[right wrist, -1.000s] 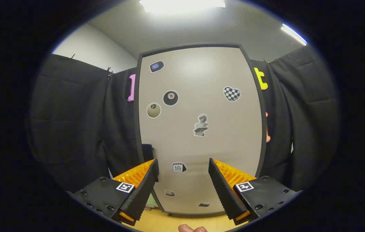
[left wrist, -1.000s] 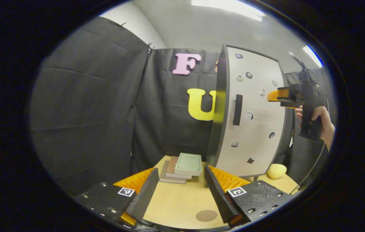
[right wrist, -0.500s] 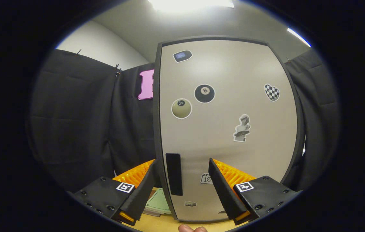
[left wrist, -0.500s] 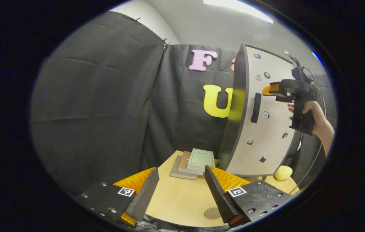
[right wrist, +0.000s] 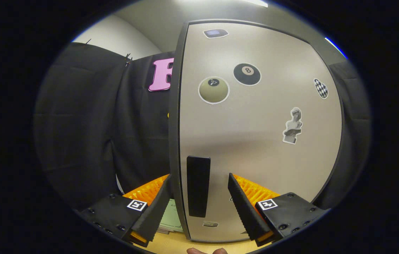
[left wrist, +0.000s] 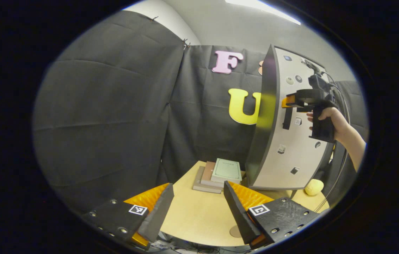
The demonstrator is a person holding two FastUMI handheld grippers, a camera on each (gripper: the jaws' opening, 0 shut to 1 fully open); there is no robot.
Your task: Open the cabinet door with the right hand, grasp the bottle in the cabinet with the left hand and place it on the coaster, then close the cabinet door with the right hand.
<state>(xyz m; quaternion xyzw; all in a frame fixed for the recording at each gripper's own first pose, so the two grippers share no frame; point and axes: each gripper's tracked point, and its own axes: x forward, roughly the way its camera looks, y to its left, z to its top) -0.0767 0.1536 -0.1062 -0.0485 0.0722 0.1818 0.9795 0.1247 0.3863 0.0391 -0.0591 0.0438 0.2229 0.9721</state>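
At cabinet door, right gripper fingers apart around handle (untouched), left gripper apart.

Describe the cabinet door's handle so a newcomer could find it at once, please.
Find the tall pale cabinet door covered in stickers. Near its left edge, low down, sits the handle: a plain black upright bar, unlike the small stickers around it.

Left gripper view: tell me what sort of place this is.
Probably a staged recording booth, not a real home: black cloth walls enclose a small light wooden table bearing a tall grey sticker-covered cabinet and a stack of books, under ceiling strip lights.
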